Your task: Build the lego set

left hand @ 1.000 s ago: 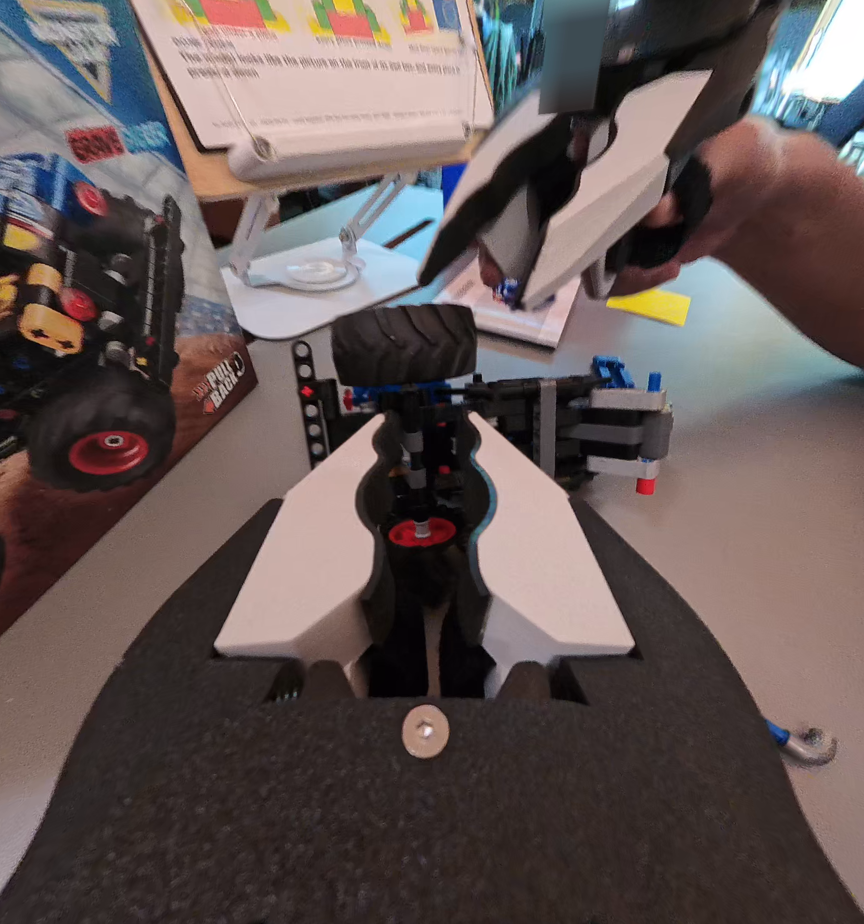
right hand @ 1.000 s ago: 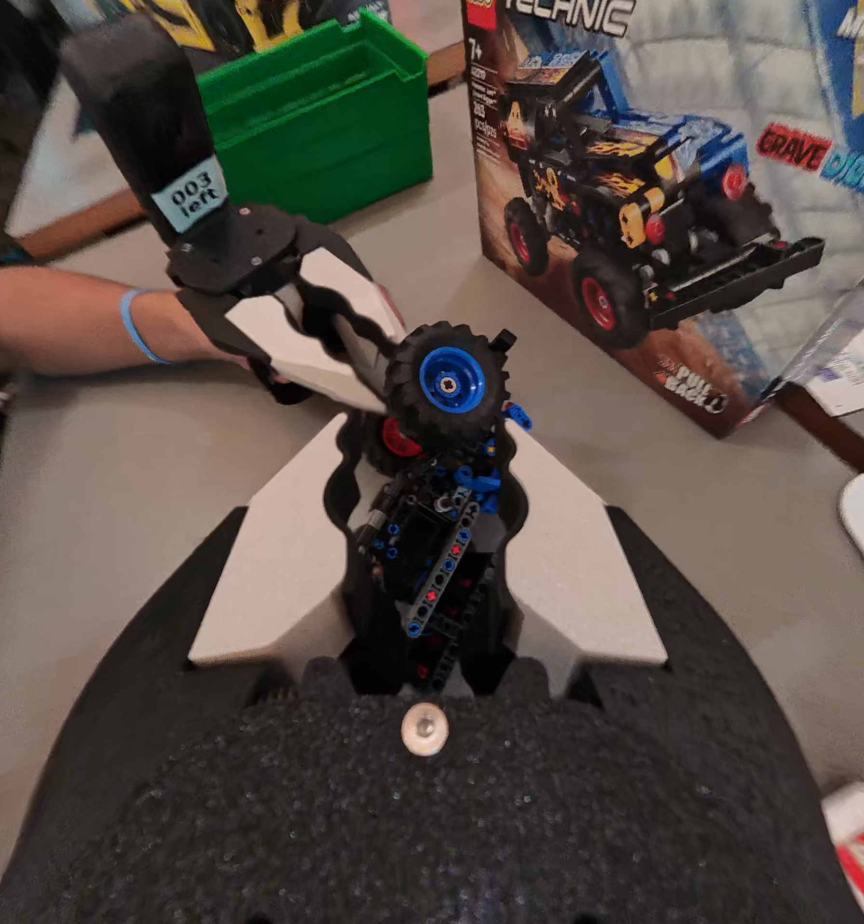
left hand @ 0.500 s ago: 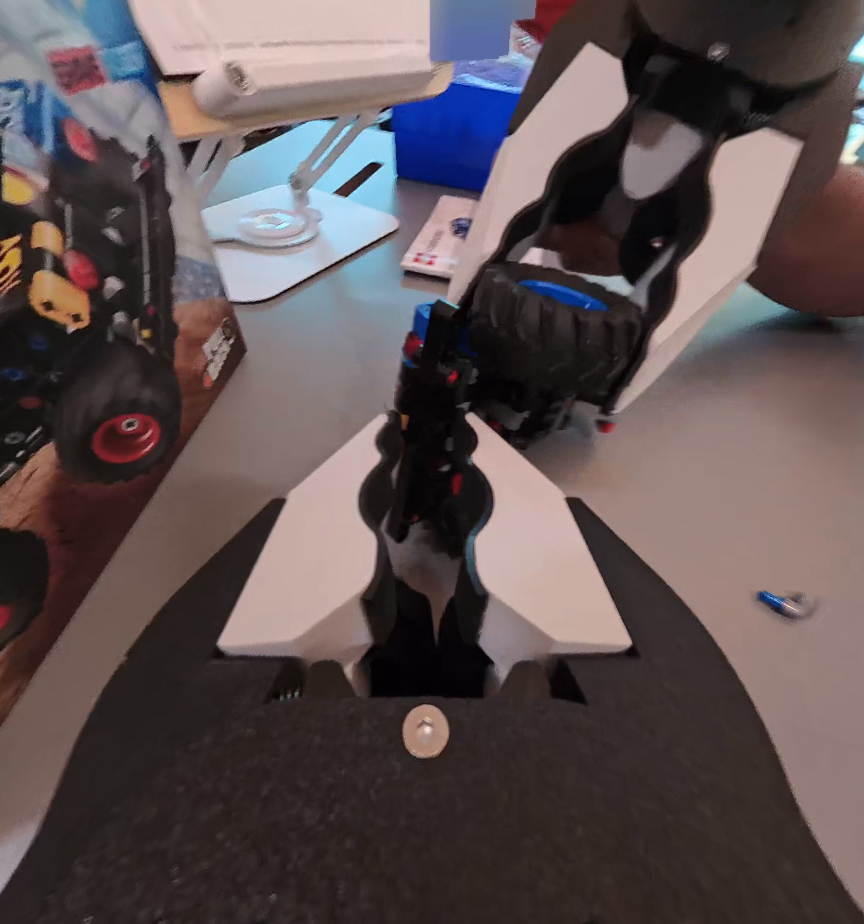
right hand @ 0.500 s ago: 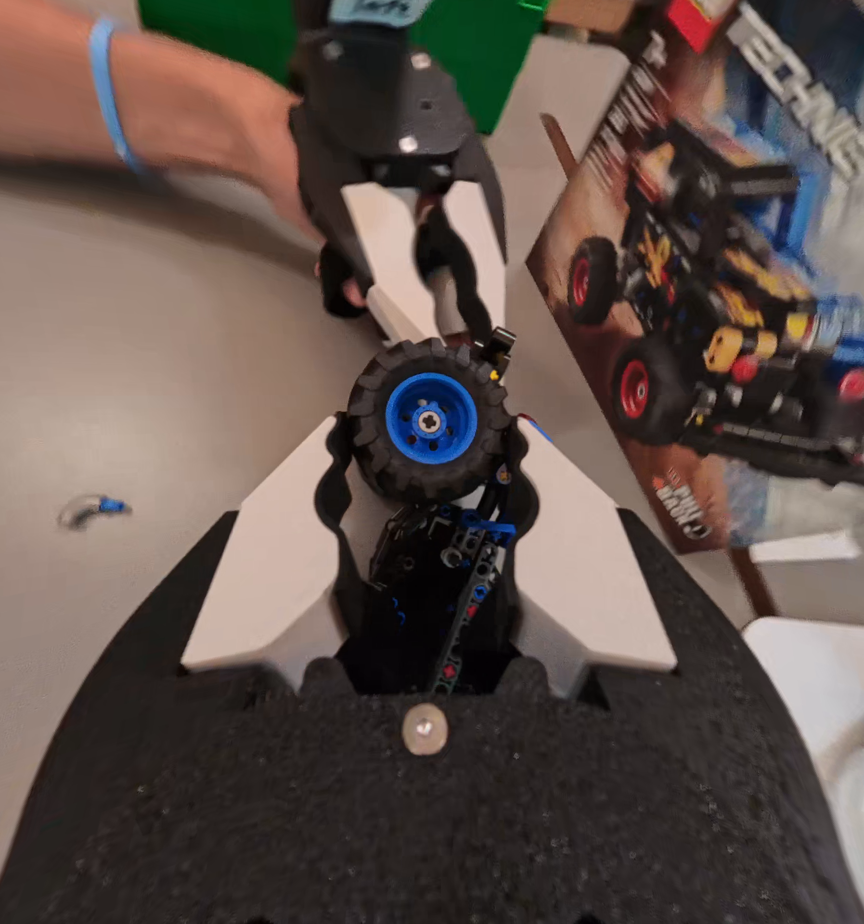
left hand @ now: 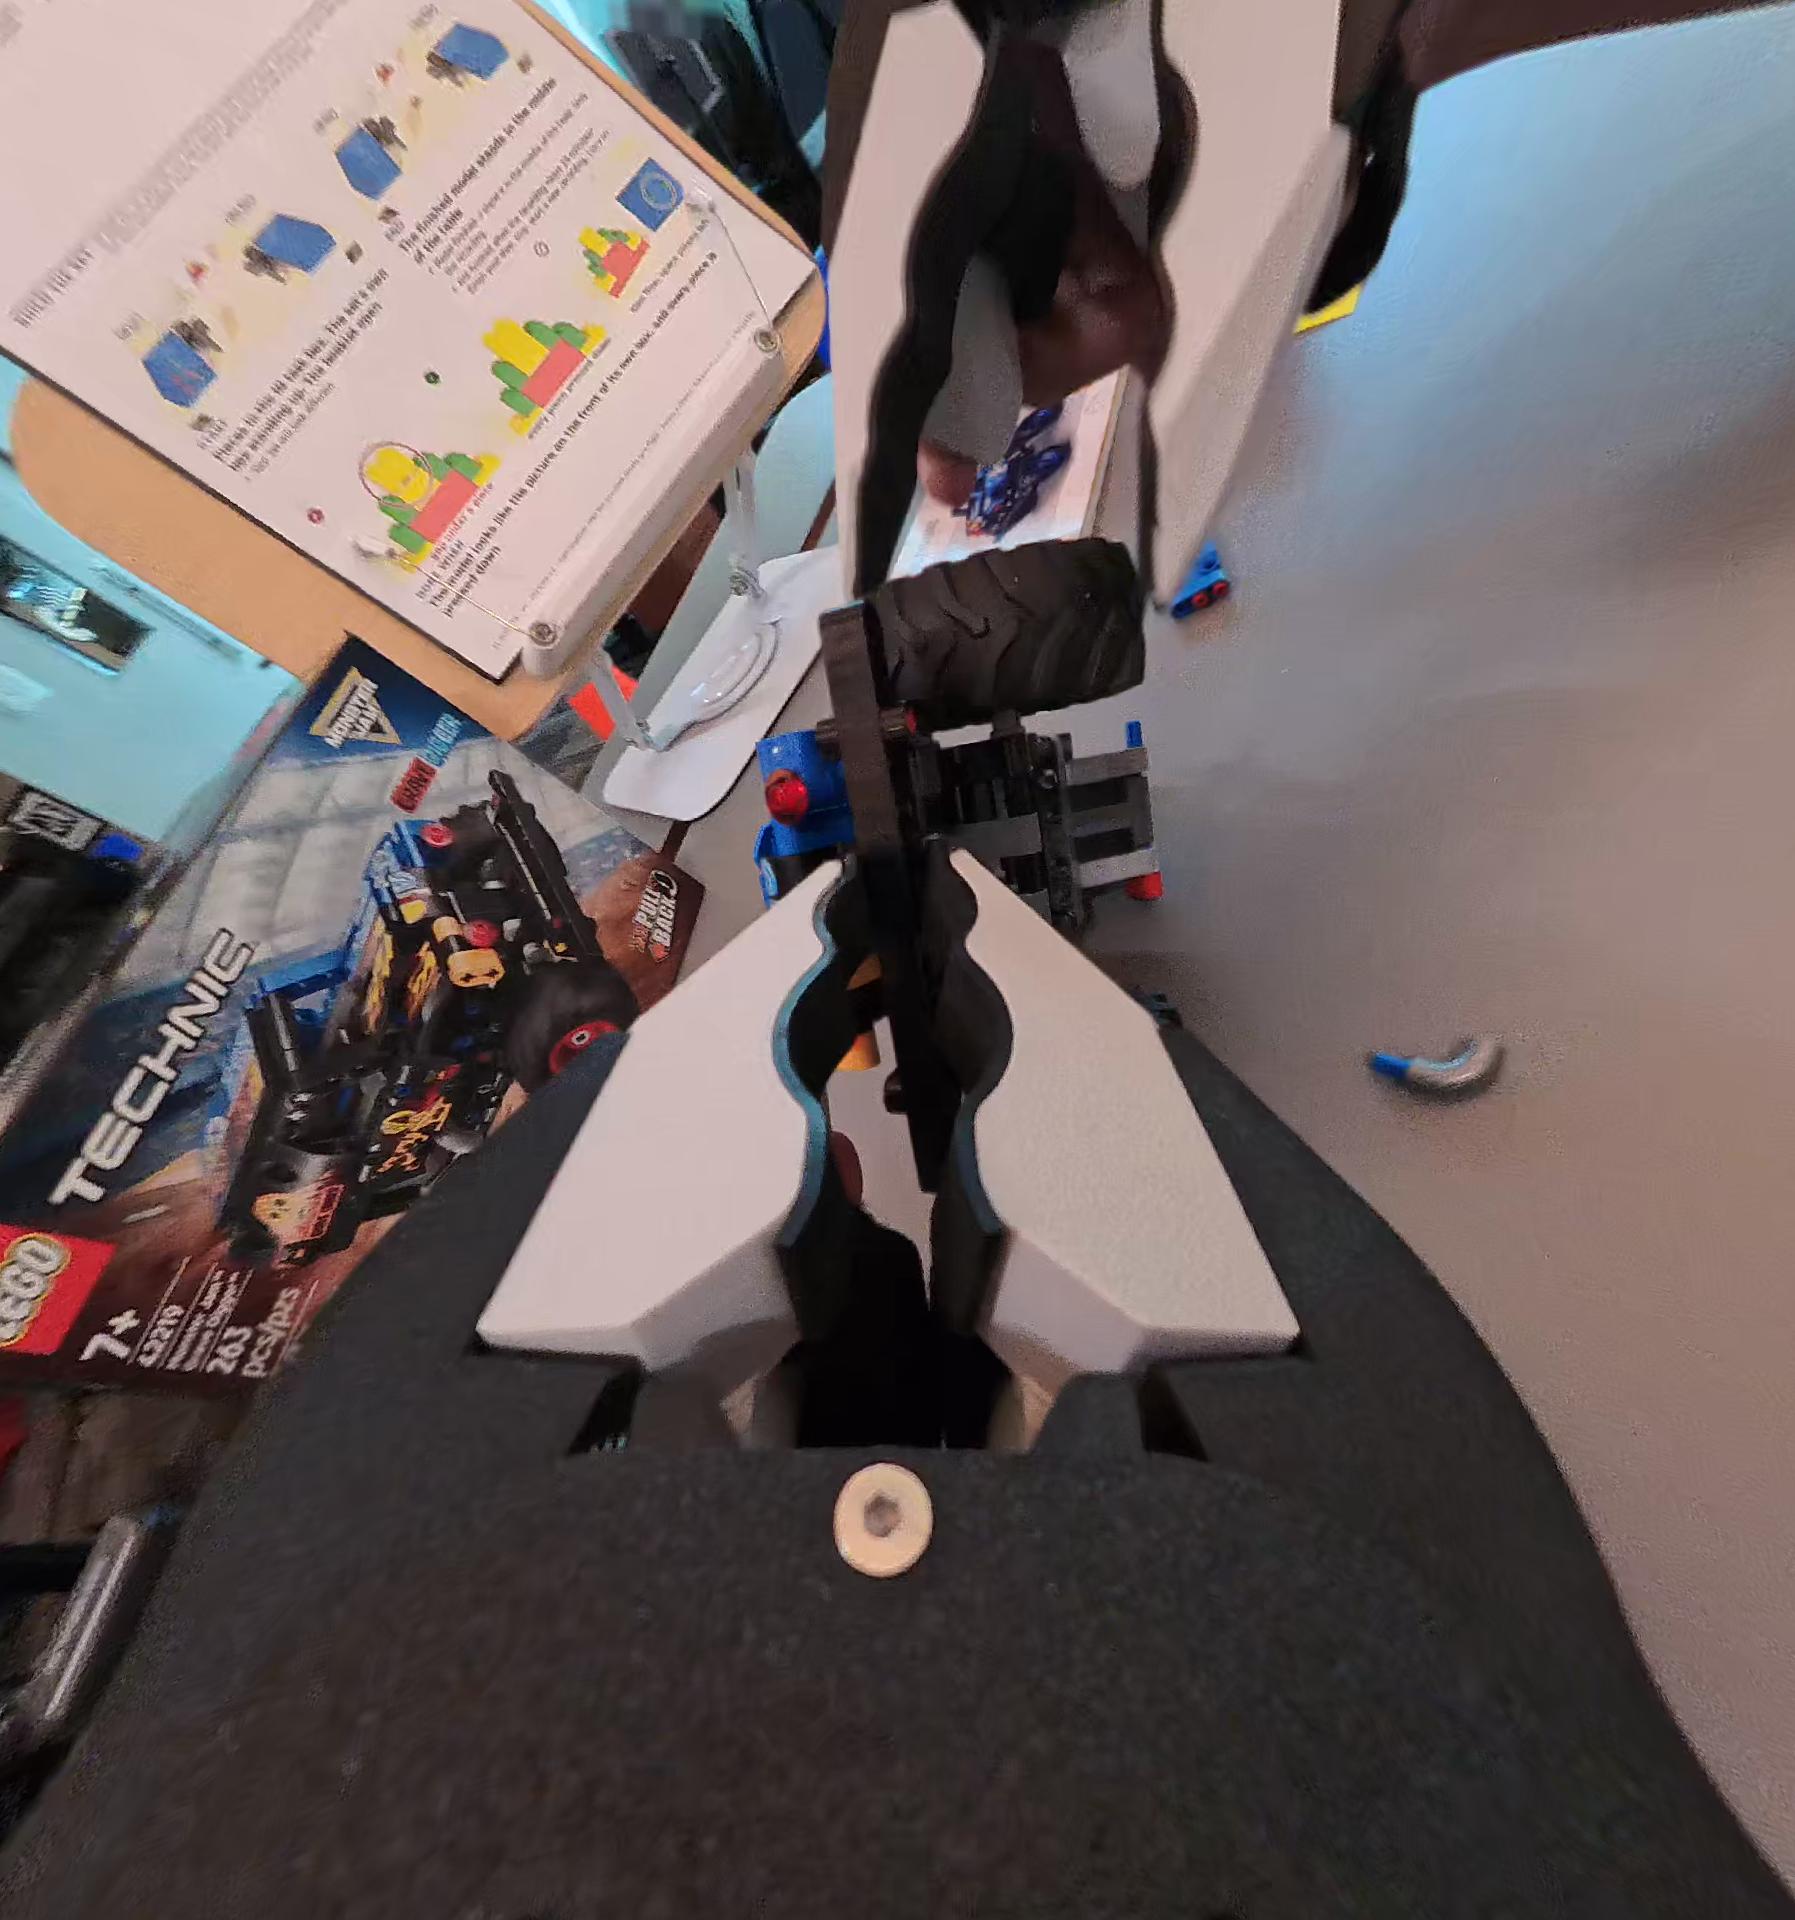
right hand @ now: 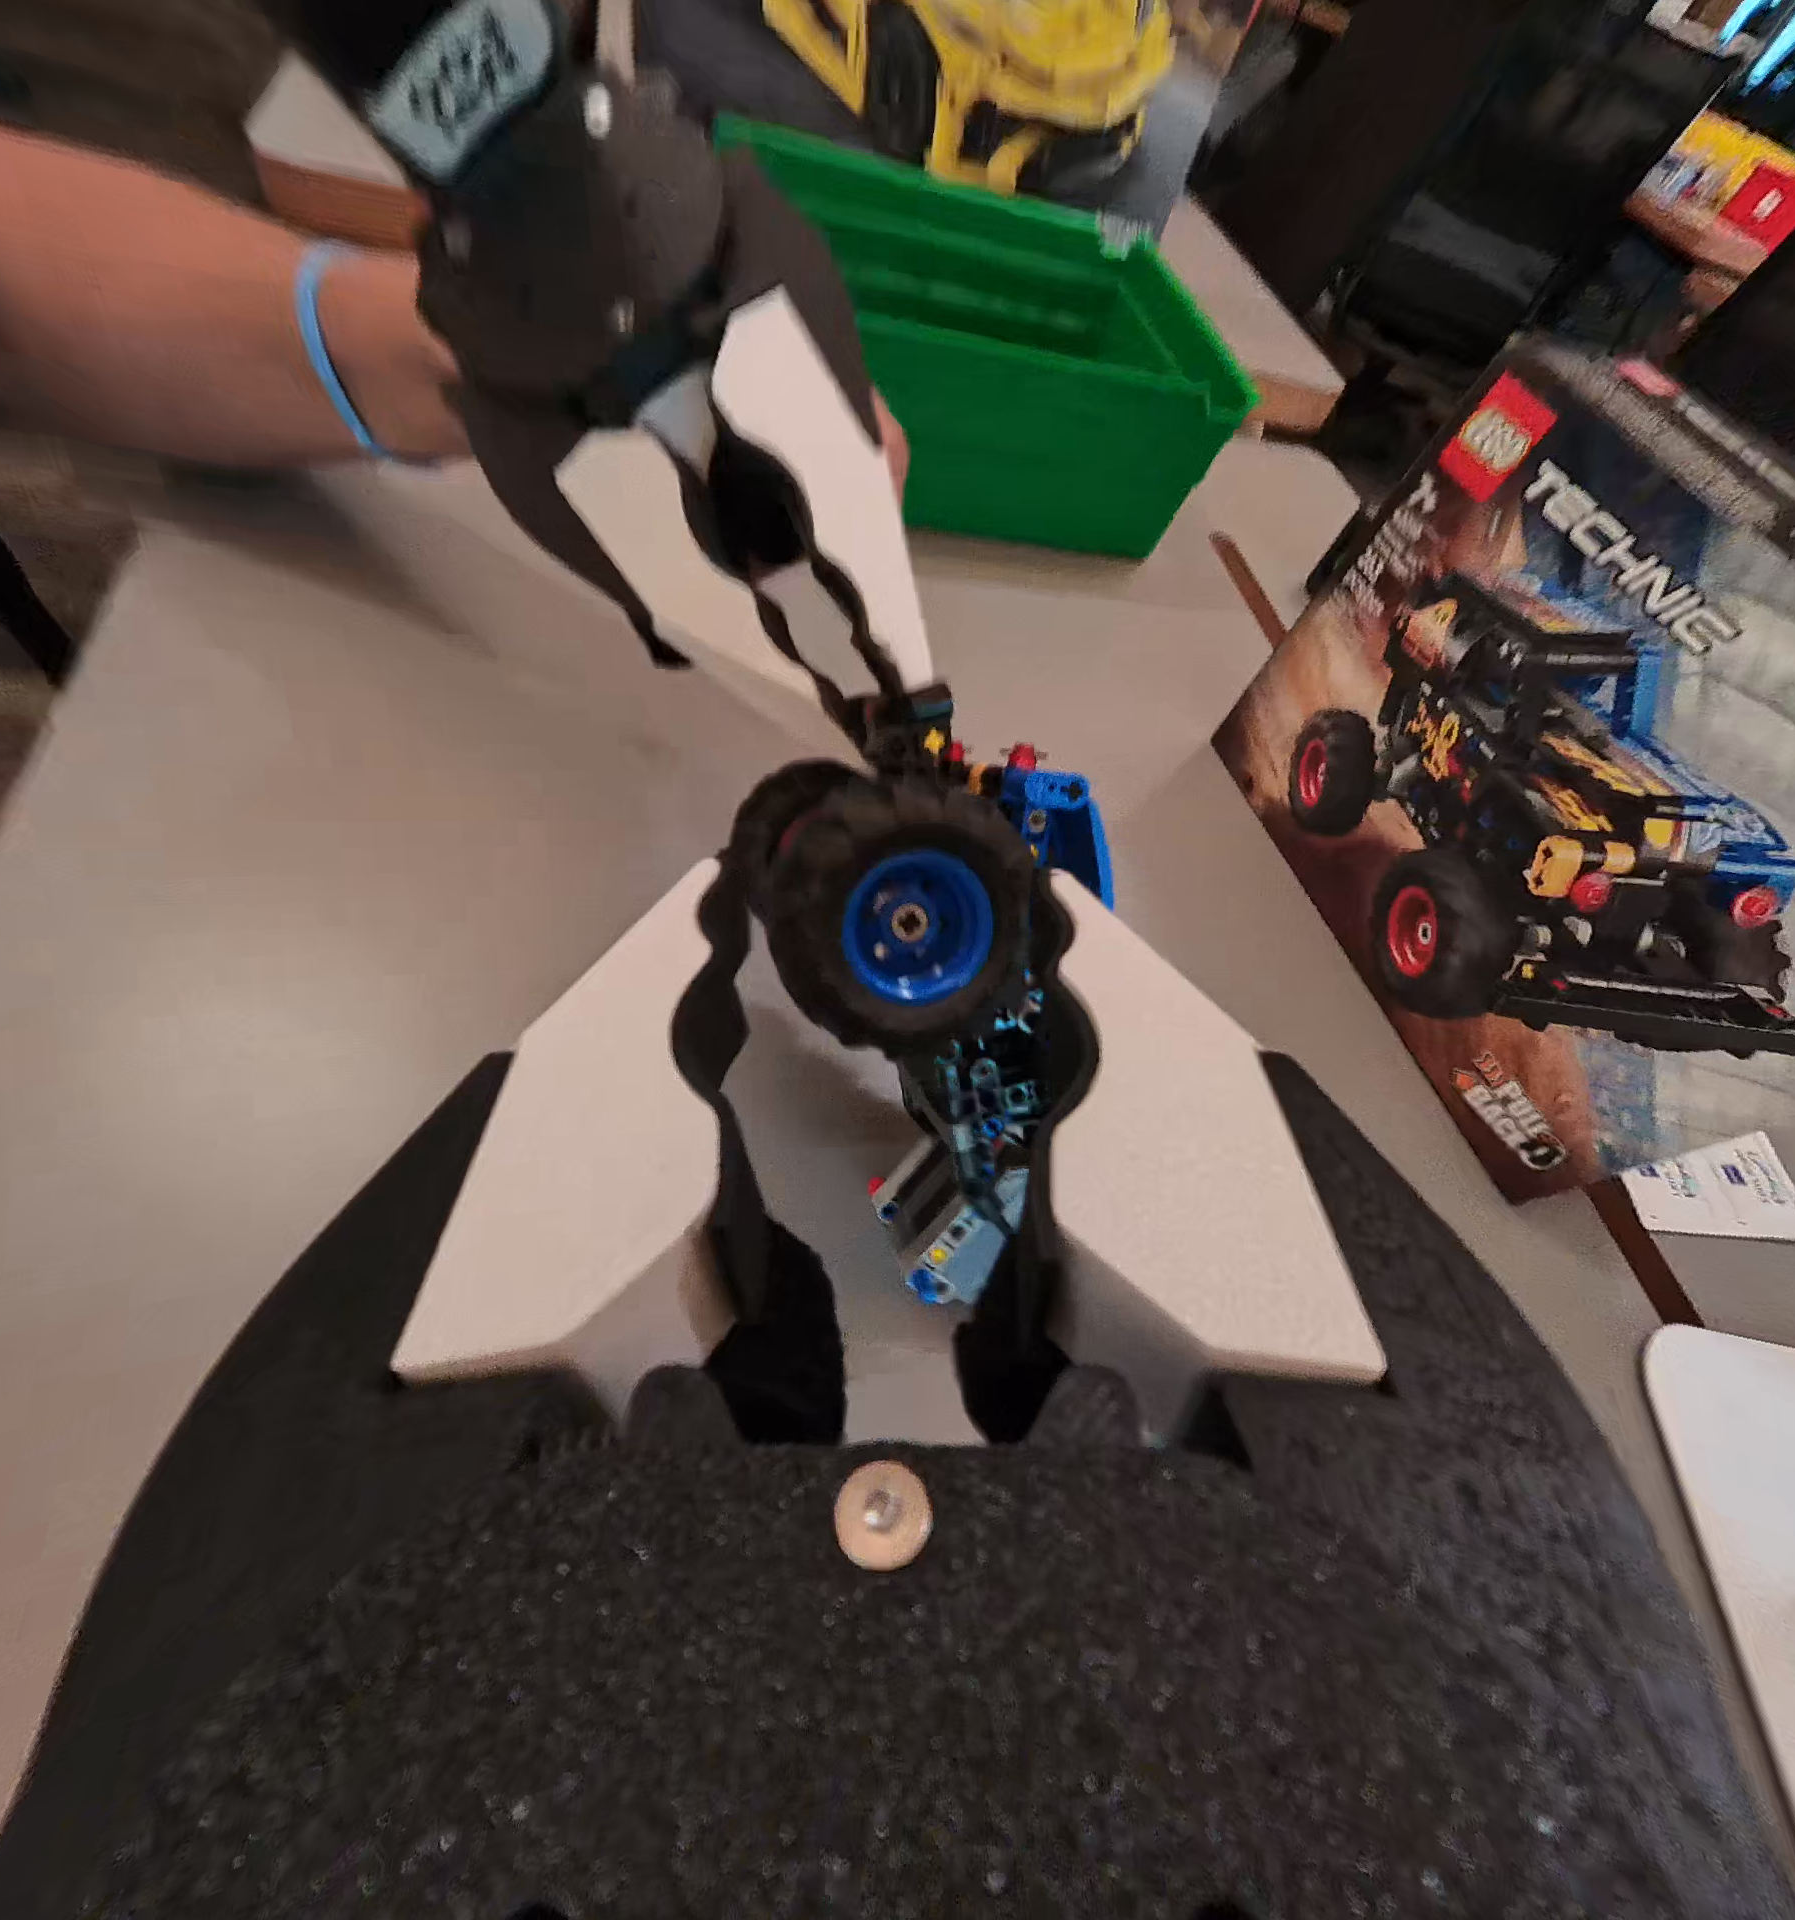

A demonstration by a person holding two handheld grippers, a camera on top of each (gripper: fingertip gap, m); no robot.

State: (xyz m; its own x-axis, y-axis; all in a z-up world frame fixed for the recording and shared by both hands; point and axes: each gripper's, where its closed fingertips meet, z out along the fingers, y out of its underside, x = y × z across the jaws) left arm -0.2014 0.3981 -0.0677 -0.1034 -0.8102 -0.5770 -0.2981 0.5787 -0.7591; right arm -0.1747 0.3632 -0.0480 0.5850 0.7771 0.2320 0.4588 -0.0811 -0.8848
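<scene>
A partly built toy truck chassis (left hand: 1028, 810) of black, blue and grey parts is held between both grippers above the grey table (left hand: 1495, 831). My left gripper (left hand: 888, 894) is shut on a black beam (left hand: 867, 748) at the model's end. It shows in the right wrist view (right hand: 893, 696) pinching that end from behind. My right gripper (right hand: 888, 883) is closed around a black tyre with a blue rim (right hand: 914, 920). In the left wrist view it comes down from above (left hand: 1012, 587), fingers either side of the tyre (left hand: 1007, 634). A second wheel (right hand: 784, 821) sits behind.
The toy's picture box (left hand: 301, 1039) stands on the left, shown at the right in the right wrist view (right hand: 1547, 831). An instruction sheet on a stand (left hand: 353, 260), a booklet (left hand: 1018, 478), a green bin (right hand: 1028, 384) and a loose grey-blue part (left hand: 1438, 1065) lie around. The grippers' ends are close to 6 cm from one another.
The model has been turned between the grippers. My right gripper shifted from the chassis to the blue-rimmed wheel. Both hands have tilted and moved.
</scene>
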